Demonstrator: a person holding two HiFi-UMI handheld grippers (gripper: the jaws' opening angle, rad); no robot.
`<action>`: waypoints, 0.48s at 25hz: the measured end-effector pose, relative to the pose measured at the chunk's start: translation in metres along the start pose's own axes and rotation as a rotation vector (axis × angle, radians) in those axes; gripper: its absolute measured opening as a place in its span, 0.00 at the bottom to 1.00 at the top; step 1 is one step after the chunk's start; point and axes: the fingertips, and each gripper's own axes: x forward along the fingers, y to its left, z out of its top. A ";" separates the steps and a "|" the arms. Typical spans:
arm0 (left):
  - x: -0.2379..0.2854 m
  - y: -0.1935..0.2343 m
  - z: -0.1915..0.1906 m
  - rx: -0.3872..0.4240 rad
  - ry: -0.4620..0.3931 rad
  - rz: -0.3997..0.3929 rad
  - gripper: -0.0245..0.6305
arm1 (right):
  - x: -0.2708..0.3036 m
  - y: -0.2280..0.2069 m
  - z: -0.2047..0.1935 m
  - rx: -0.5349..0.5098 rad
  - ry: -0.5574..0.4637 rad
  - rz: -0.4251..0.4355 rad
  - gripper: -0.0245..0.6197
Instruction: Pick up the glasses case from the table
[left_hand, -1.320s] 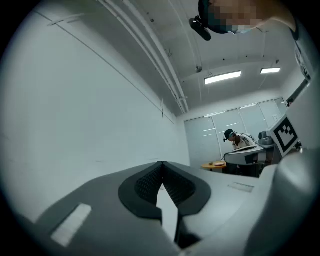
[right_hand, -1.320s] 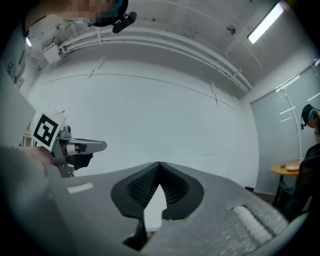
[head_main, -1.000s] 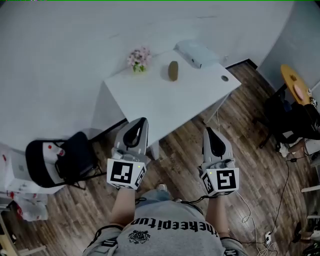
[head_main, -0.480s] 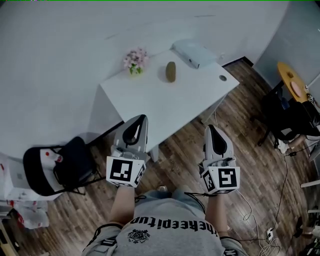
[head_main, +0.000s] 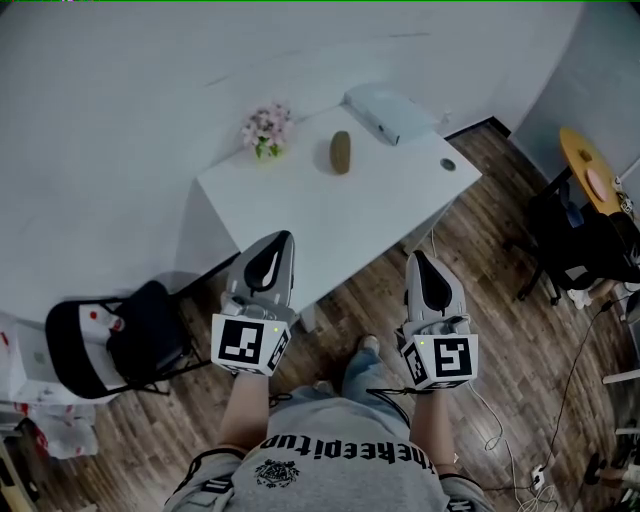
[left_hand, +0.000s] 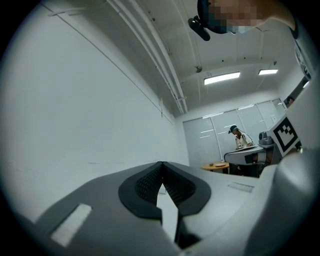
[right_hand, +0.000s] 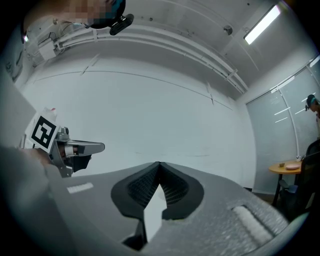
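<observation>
The brown oval glasses case lies near the far edge of a white table in the head view. My left gripper hovers over the table's near left edge, well short of the case, with its jaws pressed together and nothing in them. My right gripper hangs off the table's near right side above the floor, jaws also meeting at the tips and empty. Both gripper views show only the white wall past the closed left gripper and right gripper; the case is not in them.
On the table stand a small pot of pink flowers at the far left and a white box at the far right corner. A black chair sits at the left. A dark chair and round wooden table stand at the right; cables run over the floor.
The table and the things on it have shifted slightly in the head view as the person steps toward it. Both grippers keep their place in the picture and stay shut.
</observation>
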 end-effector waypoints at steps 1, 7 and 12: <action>0.006 0.000 0.000 0.000 -0.001 0.003 0.07 | 0.005 -0.004 0.000 0.001 -0.002 0.004 0.04; 0.049 0.000 -0.003 0.003 -0.005 0.023 0.07 | 0.039 -0.033 0.001 -0.004 -0.010 0.038 0.04; 0.089 -0.004 -0.006 0.009 -0.005 0.038 0.07 | 0.070 -0.065 -0.001 -0.006 -0.007 0.064 0.04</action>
